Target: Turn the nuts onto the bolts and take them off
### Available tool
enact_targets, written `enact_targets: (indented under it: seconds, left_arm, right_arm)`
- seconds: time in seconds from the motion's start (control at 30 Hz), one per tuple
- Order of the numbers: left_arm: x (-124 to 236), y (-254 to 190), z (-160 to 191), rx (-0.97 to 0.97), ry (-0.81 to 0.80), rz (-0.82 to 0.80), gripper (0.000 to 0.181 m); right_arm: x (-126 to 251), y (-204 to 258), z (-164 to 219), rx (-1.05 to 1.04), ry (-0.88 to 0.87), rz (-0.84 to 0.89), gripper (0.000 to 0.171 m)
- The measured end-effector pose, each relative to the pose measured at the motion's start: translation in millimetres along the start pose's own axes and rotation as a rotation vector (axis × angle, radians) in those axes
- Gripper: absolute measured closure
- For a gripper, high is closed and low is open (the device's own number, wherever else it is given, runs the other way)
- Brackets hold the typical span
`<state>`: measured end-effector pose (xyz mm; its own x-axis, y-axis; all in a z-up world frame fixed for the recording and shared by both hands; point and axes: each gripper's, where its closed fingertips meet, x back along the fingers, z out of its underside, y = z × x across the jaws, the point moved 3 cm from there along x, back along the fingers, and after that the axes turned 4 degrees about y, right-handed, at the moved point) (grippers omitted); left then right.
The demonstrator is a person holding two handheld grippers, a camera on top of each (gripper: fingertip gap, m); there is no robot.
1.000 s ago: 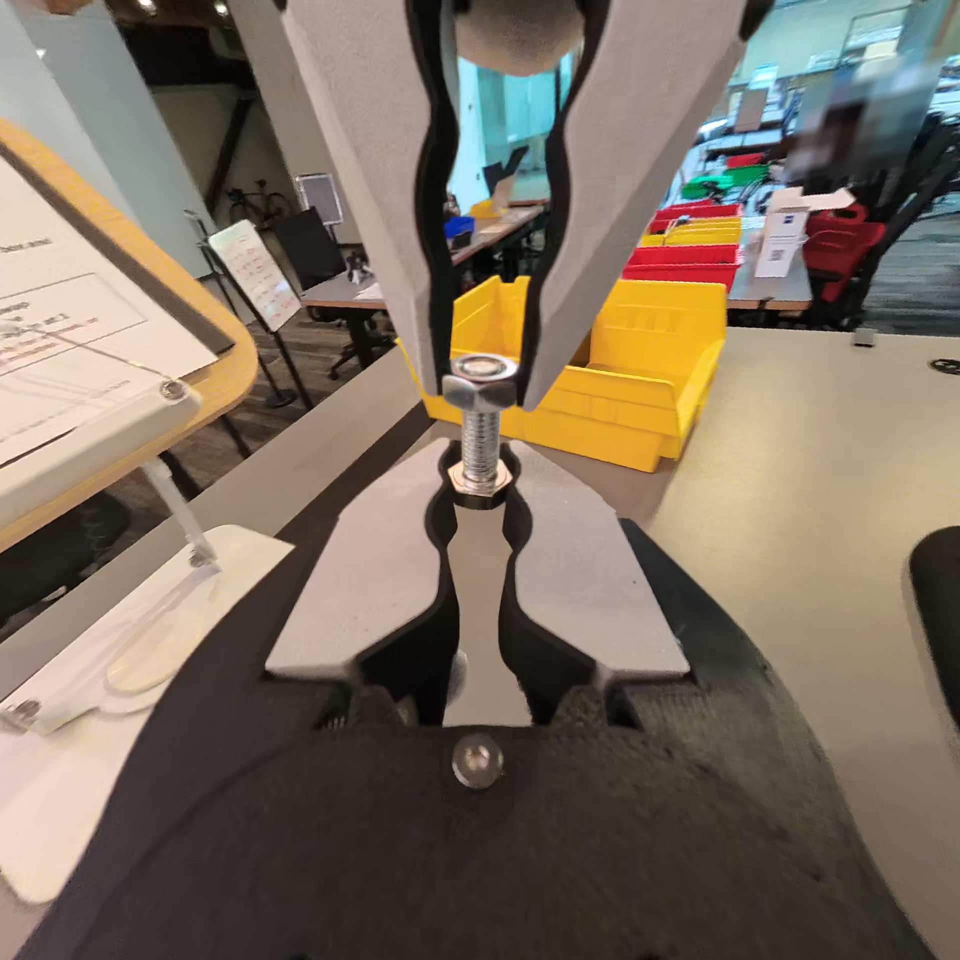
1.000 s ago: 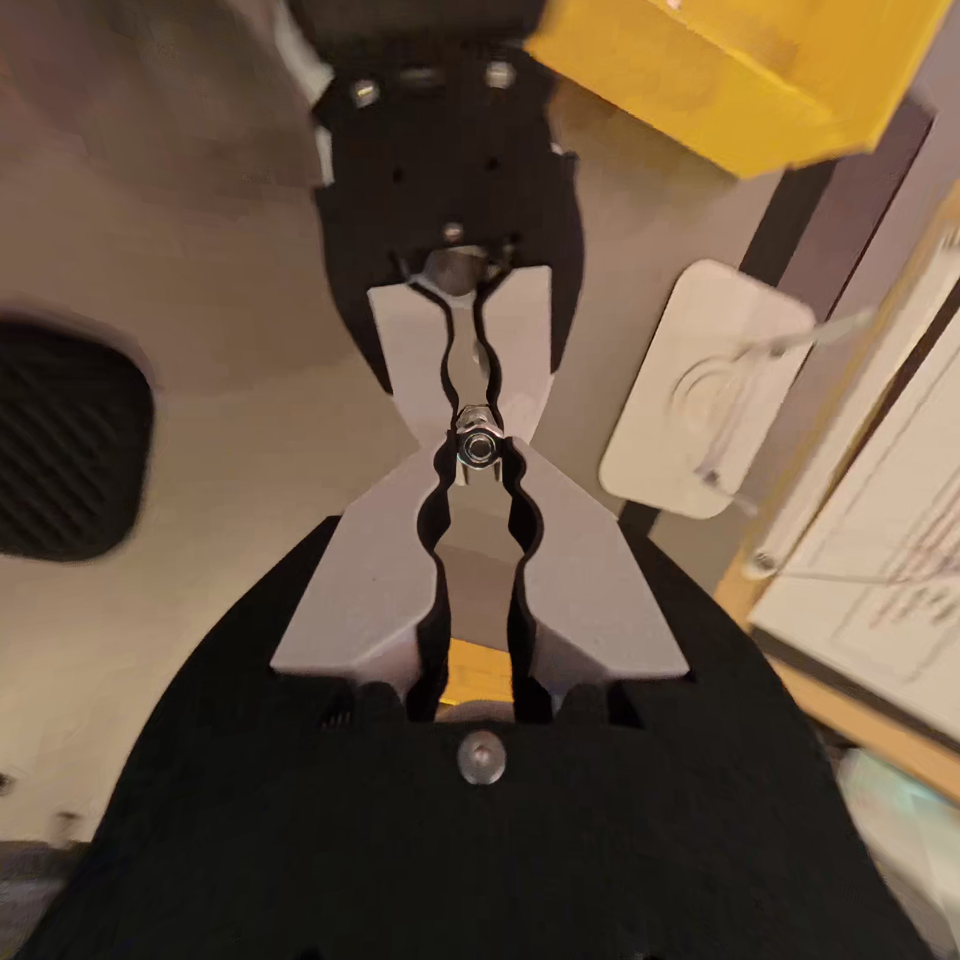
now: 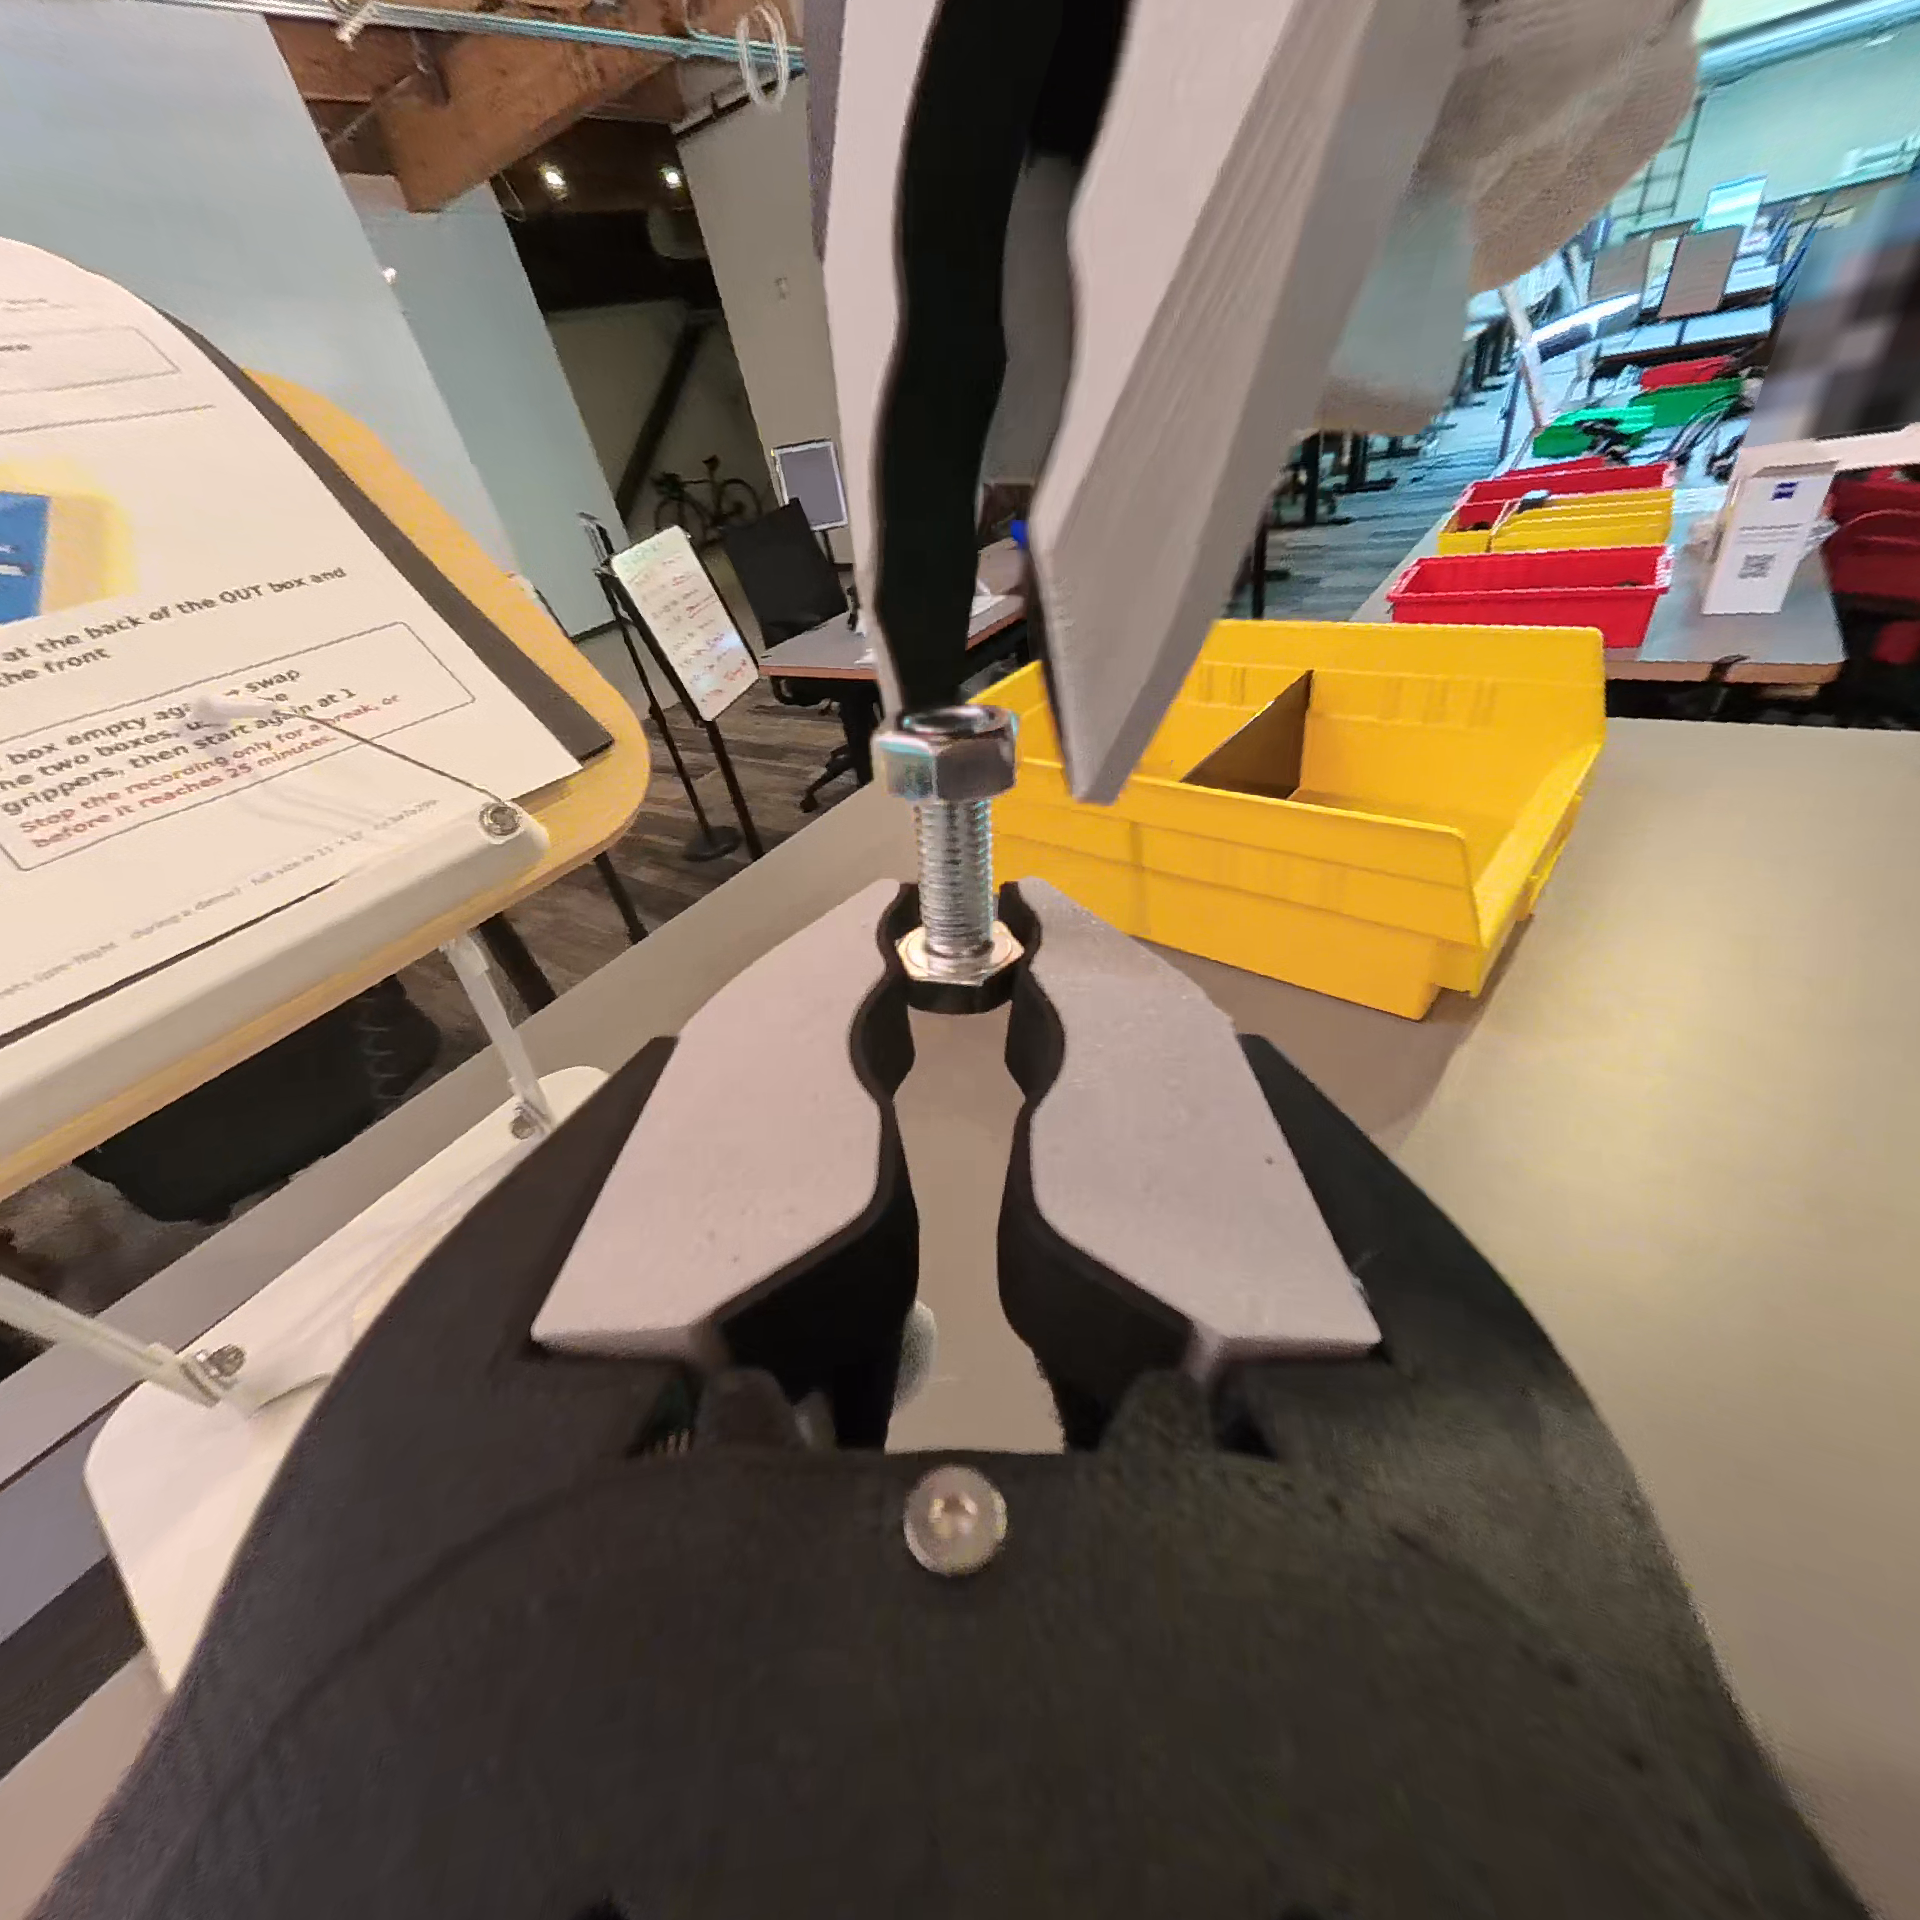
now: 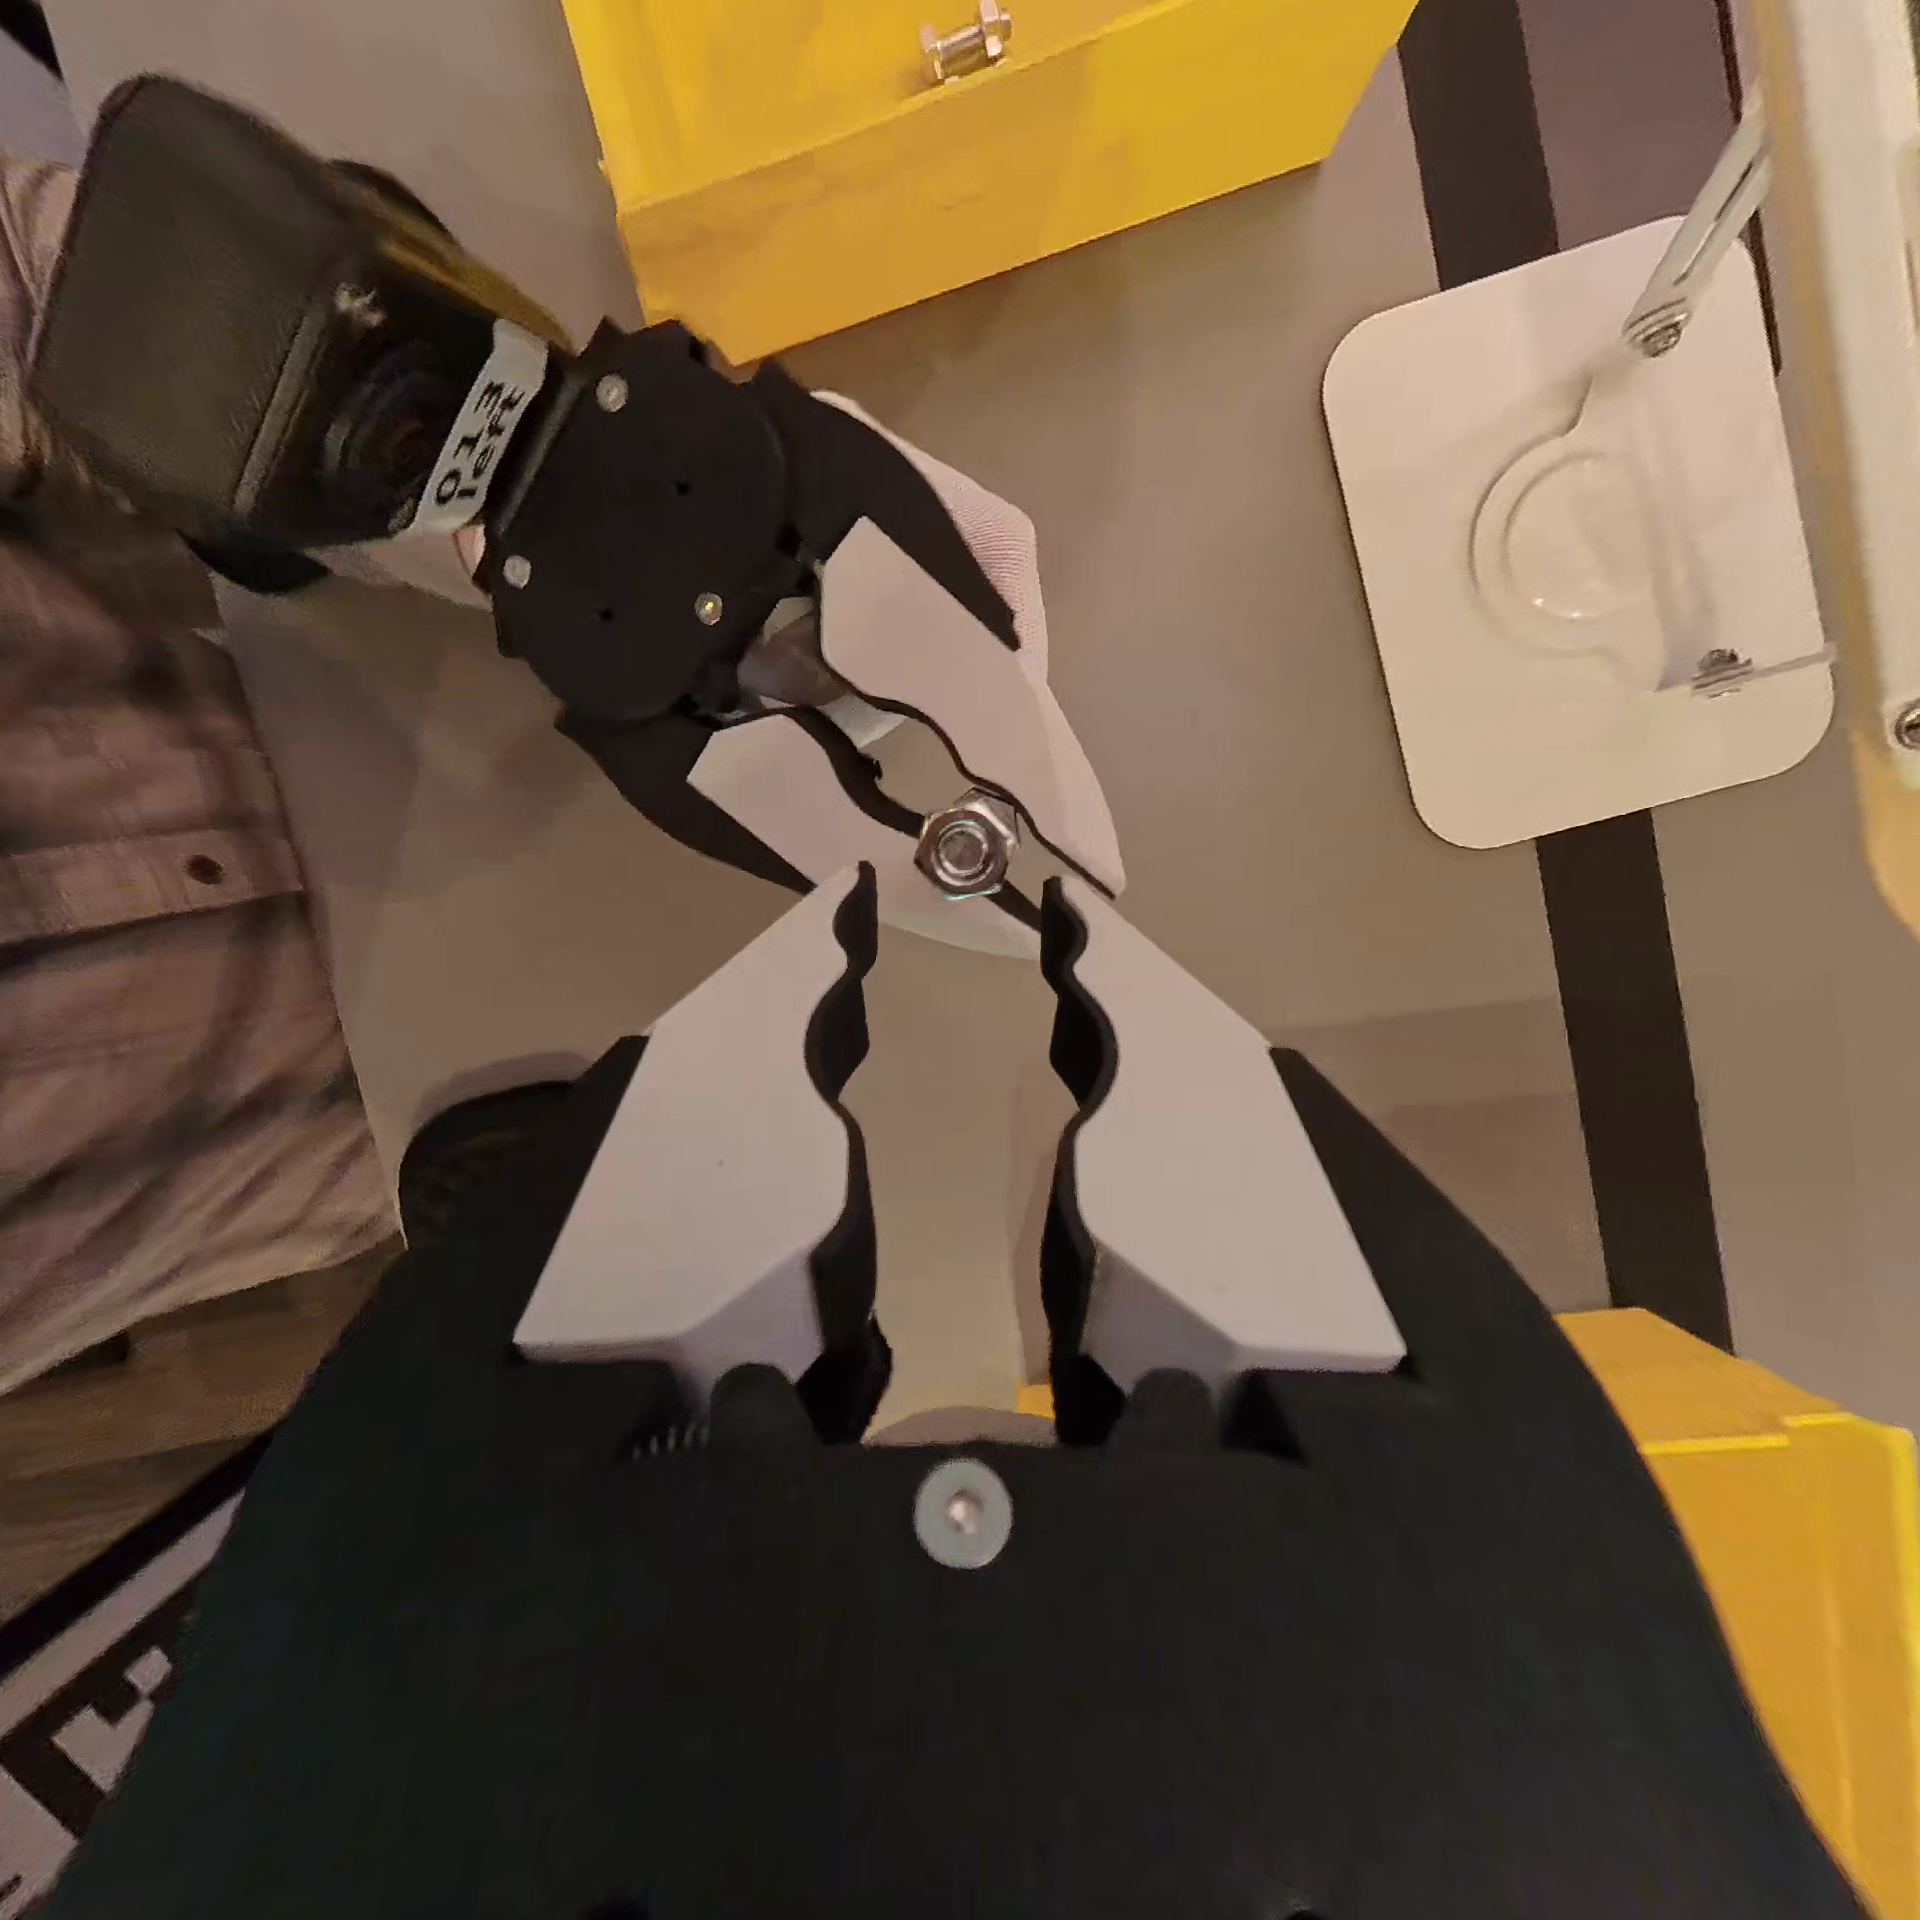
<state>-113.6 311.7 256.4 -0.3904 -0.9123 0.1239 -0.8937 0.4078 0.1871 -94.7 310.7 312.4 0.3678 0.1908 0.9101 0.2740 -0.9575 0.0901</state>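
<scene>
Two grippers met over a grey-beige table (image 3: 1714, 1039). Left gripper (image 3: 957, 961) had its fingers clamped on the hex piece at the bolt's lower end; whether that was the head or a nut, I could not tell. The bolt (image 3: 954, 873) stood upright, thread exposed, with a nut (image 3: 945, 750) at its top end. Right gripper (image 4: 961, 883) hung above the bolt, its fingers spread apart on either side of the nut; in the left wrist view one dark pad appeared to touch the nut's rear, though blur made contact uncertain.

Surface: a yellow bin (image 3: 1351, 831) with a divider sat on the table just behind the bolt. From above, a second bolt (image 4: 964, 47) lay inside that bin. A white stand base (image 4: 1558, 582) rested on the table to one side, carrying a tilted board with a printed sheet (image 3: 208, 675). A dark strip ran along the table beside the base.

Room: an open workshop, with red, yellow and green bins (image 3: 1538, 582) on far tables, a whiteboard easel (image 3: 686, 623), a bicycle and exposed wooden beams overhead. A person's plaid sleeve (image 4: 125, 831) showed beside the left gripper.
</scene>
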Motion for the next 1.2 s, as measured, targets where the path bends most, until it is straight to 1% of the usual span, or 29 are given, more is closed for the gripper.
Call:
enact_targets:
  seconds: [0.1,0.2,0.43,0.53,0.6,0.67,0.77,0.9,0.97,1.0,1.2]
  left_arm:
    - [-0.5,0.4,0.7,-0.025,0.012,-0.033,0.167]
    - [-0.8,0.2,0.8,-0.034,0.016,-0.045,0.167]
    - [-1.8,-0.4,2.8,-0.027,0.020,-0.028,0.167]
    - [-1.7,-3.1,2.0,-0.018,0.014,-0.002,0.167]
    - [-1.5,-5.8,1.2,-0.011,0.007,0.023,0.167]
    - [-2.1,-9.0,2.1,-0.011,0.011,0.055,0.167]
    - [-1.2,-17.3,1.0,0.018,0.000,0.152,0.167]
    - [7.0,-34.8,-4.3,0.043,-0.040,0.359,0.167]
    - [18.3,-49.4,-8.6,0.072,-0.074,0.547,0.167]
    - [24.0,-53.8,-11.1,0.078,-0.100,0.610,0.167]
    - [79.2,-89.9,-19.7,0.163,-0.203,1.188,0.166]
  right_arm:
    - [-3.6,-1.3,0.2,-0.026,-0.016,-0.009,0.145]
    - [-5.0,-0.3,-1.1,-0.034,-0.029,-0.025,0.154]
    - [-6.1,-0.8,0.6,0.024,0.002,0.005,0.155]
    - [-5.3,1.2,1.3,0.109,0.027,0.027,0.155]
    - [-4.6,3.9,1.4,0.208,0.045,0.042,0.155]
    - [-4.4,4.8,4.5,0.286,0.100,0.063,0.155]
    - [-2.9,10.8,8.1,0.512,0.176,0.110,0.155]
    - [1.9,25.9,13.7,0.825,0.288,0.150,0.156]
    - [4.8,40.6,16.8,0.998,0.319,0.142,0.155]
    - [6.2,48.0,16.1,1.073,0.325,0.150,0.156]
    - [6.4,107.6,9.8,1.361,0.317,0.134,0.155]
